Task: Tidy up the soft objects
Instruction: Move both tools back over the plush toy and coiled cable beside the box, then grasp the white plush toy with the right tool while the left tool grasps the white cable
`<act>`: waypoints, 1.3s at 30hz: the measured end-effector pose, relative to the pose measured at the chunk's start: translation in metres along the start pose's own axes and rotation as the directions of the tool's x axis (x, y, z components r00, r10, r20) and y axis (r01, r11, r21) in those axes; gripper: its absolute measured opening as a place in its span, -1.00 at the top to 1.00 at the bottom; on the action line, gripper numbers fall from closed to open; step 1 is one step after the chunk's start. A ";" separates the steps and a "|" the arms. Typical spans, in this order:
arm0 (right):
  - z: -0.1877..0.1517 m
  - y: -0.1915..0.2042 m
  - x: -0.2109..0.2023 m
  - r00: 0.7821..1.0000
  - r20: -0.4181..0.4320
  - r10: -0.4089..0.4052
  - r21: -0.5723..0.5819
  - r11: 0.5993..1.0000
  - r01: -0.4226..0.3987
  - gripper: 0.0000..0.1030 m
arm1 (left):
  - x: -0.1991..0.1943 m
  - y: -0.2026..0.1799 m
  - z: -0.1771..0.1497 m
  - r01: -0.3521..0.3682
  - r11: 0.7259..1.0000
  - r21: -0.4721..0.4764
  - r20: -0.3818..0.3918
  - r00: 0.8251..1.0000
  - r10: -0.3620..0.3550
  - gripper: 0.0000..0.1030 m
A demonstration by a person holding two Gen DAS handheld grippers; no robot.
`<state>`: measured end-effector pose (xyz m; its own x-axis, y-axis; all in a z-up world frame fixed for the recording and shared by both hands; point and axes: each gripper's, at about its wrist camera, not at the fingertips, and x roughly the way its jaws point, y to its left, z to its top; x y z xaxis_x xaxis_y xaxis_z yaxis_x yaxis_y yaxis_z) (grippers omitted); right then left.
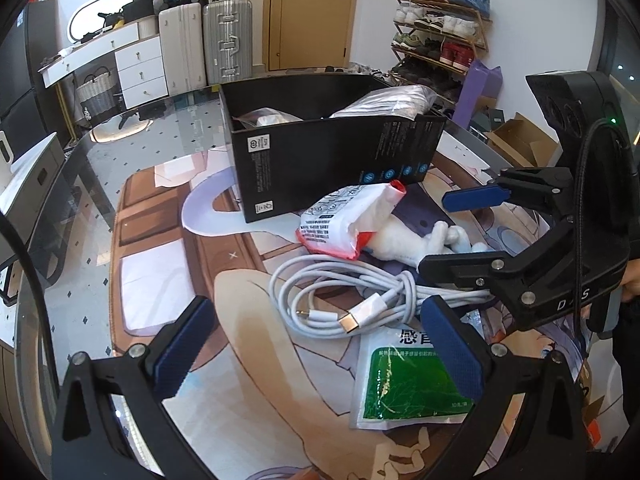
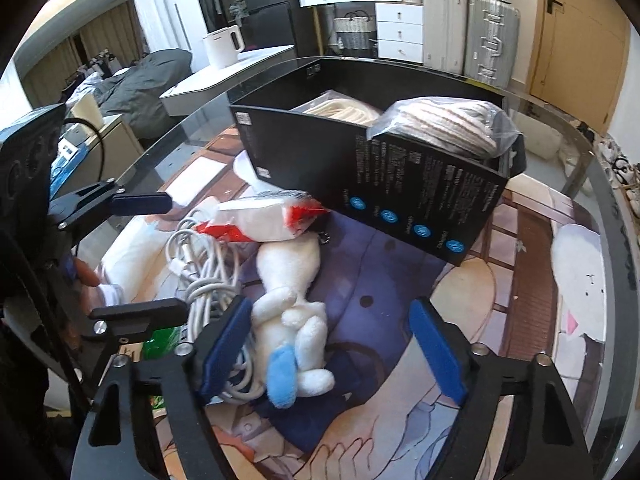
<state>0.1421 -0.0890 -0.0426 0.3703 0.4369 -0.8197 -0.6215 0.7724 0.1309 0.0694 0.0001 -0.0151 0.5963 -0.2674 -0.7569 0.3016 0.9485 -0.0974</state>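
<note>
Landmark = black box (image 2: 400, 184), open top, standing on the printed mat (image 1: 168, 280) over a glass table (image 1: 132, 136).

Inside box: a clear bag of cream/striped knit fabric (image 2: 452, 124) at the right end as the right wrist view shows it, bulging above the rim & overhanging that corner; a second cream ribbed item (image 2: 340, 110) lower down, toward the far-left part. Left wrist view also shows a small clear-wrapped white thing (image 1: 266, 118) at the box's left end; can't tell if it's the same item.

Outside, in front of box's printed long wall:
- white/red tissue pack (image 2: 264, 220) just beside that wall, one end resting on the plush.
- white plush toy (image 2: 292, 304) w/ blue foot, lying on the mat, head end under the pack, feet pointing away from box.
- coiled white cable (image 1: 344, 300) touching the plush's side, farther from box than the pack.
- green/white sachet (image 1: 408, 380) flat on mat, farthest from box, partly under the cable.

Right gripper (image 2: 332, 352): jaws apart, medium-wide, around the plush's legs; left pad at the plush/cable edge, right pad clear of it w/ bare mat between. Not clamped.

Left gripper (image 1: 316, 356): jaws wide, nothing held, hovering over cable & sachet.
</note>
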 end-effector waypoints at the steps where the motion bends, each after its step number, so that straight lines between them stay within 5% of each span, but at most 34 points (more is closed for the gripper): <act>1: 0.000 0.000 0.000 1.000 -0.002 0.010 -0.002 1.000 -0.010 -0.51 | 0.000 0.001 0.000 0.002 1.000 0.000 -0.001 1.000 -0.002 -1.00; 6: -0.002 0.006 0.004 1.000 -0.004 0.008 -0.024 1.000 -0.008 -0.33 | 0.000 0.005 -0.001 0.005 1.000 -0.003 -0.008 1.000 -0.005 -1.00; 11: -0.002 0.013 0.006 1.000 0.008 -0.030 -0.060 0.998 0.030 0.23 | -0.002 0.008 -0.002 0.010 1.000 -0.002 -0.015 1.000 -0.011 -1.00; 33: -0.030 -0.021 -0.018 0.998 0.025 -0.060 -0.003 0.998 0.060 0.32 | 0.024 -0.020 0.015 0.045 0.987 0.157 -0.092 0.995 -0.031 -0.99; 39: -0.036 -0.026 -0.023 0.998 0.032 -0.059 0.005 0.998 0.059 0.32 | 0.026 -0.021 0.014 0.047 0.984 0.171 -0.094 0.995 -0.031 -0.58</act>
<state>0.1253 -0.1357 -0.0471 0.4278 0.4051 -0.8080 -0.5954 0.7989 0.0853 0.0885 -0.0294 -0.0235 0.5139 -0.2799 -0.8109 0.4521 0.8917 -0.0213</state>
